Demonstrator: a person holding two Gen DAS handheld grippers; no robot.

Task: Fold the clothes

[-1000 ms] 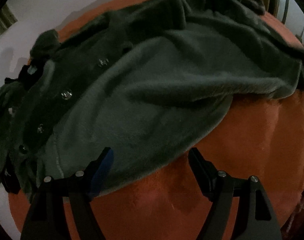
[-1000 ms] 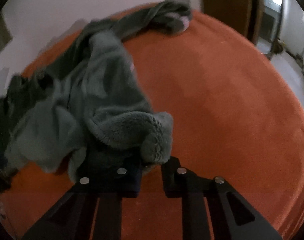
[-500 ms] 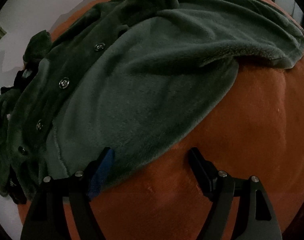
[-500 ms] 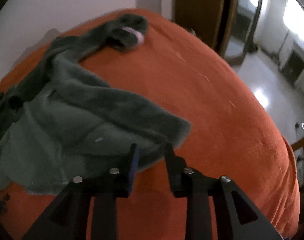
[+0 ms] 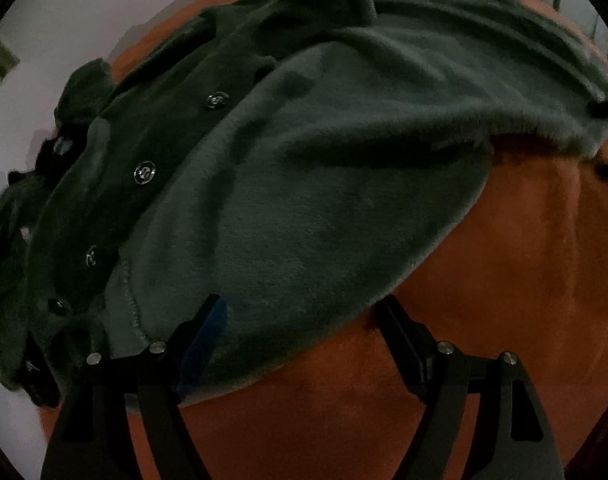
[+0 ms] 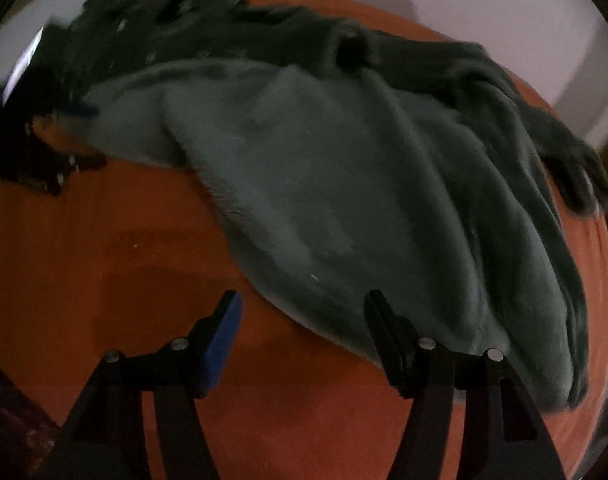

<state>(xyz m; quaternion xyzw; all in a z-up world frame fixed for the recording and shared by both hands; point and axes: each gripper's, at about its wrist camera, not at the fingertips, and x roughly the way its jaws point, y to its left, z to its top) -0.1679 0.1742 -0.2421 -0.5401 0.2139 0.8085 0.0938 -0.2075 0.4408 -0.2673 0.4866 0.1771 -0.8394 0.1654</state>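
Fleece cardigan, dark grey-green, lies spread on the orange bedspread, filling the left and far part of my left view, hem running along the near edge.

Left to right: snap buttons run down the dark placket at far left. My left gripper is spread wide, the near hem lying between and under its fingers, nothing pinched. Further right, in the right view, a lighter flap of the cardigan drapes toward me. My right gripper has its jaws opening; only bare bedspread between them, the flap's edge just beside the right finger.

Risks, as I judge them: the fleece is thick and plush, so a shallow pinch could catch pile only and slip off. With the flap doubled over, I might grab two layers and fold crooked. The sleeve trails at far right and could drag and bunch the fold. The soft bedspread could get nipped along with the hem.

Texture: fuzzy nap, soft rounded folds, stitched hem, shiny round snaps.
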